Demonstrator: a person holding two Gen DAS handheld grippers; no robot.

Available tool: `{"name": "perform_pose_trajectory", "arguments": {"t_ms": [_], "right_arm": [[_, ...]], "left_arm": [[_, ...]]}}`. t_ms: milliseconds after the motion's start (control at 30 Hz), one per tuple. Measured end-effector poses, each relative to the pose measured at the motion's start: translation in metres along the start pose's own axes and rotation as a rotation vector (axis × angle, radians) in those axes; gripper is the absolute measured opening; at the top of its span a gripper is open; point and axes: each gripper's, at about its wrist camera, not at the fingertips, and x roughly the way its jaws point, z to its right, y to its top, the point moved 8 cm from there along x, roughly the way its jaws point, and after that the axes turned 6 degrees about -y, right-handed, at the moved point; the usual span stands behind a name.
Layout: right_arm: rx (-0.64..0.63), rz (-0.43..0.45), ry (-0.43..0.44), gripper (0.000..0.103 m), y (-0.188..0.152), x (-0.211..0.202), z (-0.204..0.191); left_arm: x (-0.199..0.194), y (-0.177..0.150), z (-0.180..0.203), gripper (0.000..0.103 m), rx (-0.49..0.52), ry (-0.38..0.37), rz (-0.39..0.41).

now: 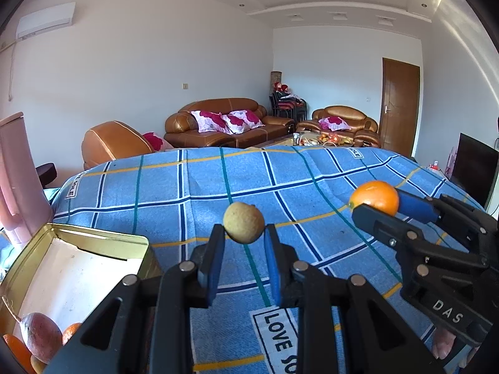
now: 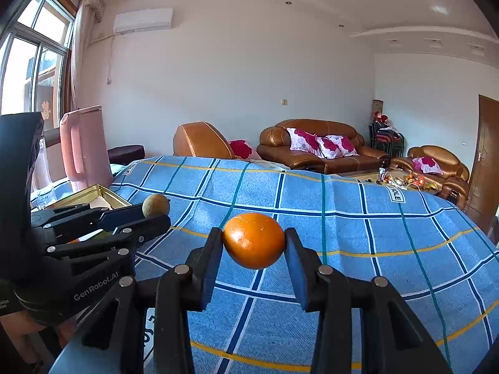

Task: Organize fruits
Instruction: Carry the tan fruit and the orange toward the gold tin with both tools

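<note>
My left gripper (image 1: 244, 233) is shut on a small yellow-green fruit (image 1: 244, 222) and holds it above the blue checked tablecloth (image 1: 193, 187). My right gripper (image 2: 253, 243) is shut on an orange (image 2: 254, 240), also above the cloth. In the left wrist view the right gripper (image 1: 379, 205) with the orange (image 1: 374, 201) is at the right. In the right wrist view the left gripper (image 2: 156, 213) with the yellow-green fruit (image 2: 156, 205) is at the left. A gold tin box (image 1: 103, 238) at the lower left holds a reddish fruit (image 1: 40, 336) and oranges (image 1: 15, 352).
A pink jug (image 2: 84, 146) stands behind the tin box (image 2: 93, 194) at the table's left edge. Brown leather sofas (image 1: 224, 121) and a low table with clutter (image 2: 402, 180) lie beyond the table. A dark screen (image 1: 474, 168) is at the far right.
</note>
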Motion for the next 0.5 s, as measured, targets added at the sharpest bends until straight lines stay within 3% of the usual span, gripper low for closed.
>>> {"name": "perform_pose_trajectory", "arguments": {"t_ms": [500], "right_arm": [[-0.039, 0.013, 0.014, 0.042, -0.005, -0.023, -0.024]], "left_arm": [[-0.044, -0.017, -0.012, 0.027, -0.015, -0.017, 0.025]]}}
